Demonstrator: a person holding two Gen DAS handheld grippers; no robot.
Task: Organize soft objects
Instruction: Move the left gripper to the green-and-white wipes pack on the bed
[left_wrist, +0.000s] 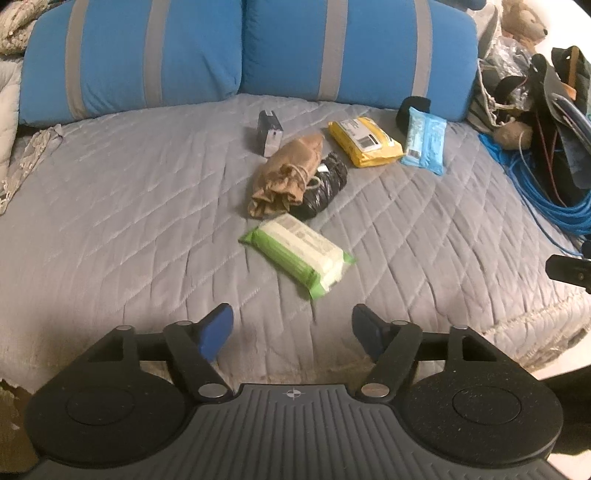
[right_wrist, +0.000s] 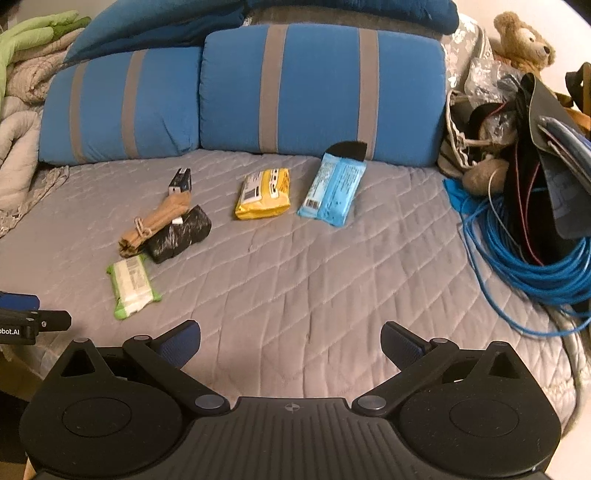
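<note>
Several soft packs lie on the grey quilted bed (left_wrist: 110, 206). A green wipes pack (left_wrist: 297, 254) lies nearest, just ahead of my open, empty left gripper (left_wrist: 293, 332). Behind it are a brown cloth pouch (left_wrist: 288, 173), a black wrapped bundle (left_wrist: 325, 184), a yellow pack (left_wrist: 364, 142) and a light blue pack (left_wrist: 424, 140). In the right wrist view my right gripper (right_wrist: 290, 345) is open and empty over bare quilt (right_wrist: 295, 280); the green pack (right_wrist: 133, 286), pouch (right_wrist: 155, 225), black bundle (right_wrist: 179, 234), yellow pack (right_wrist: 263, 194) and blue pack (right_wrist: 332, 188) lie ahead.
Two blue striped pillows (right_wrist: 317, 92) line the back. A small dark box (left_wrist: 269, 133) stands near the pouch. A coil of blue cable (right_wrist: 517, 254), bags and a teddy bear (right_wrist: 524, 40) crowd the right edge. Folded blankets (right_wrist: 26, 81) sit at the left.
</note>
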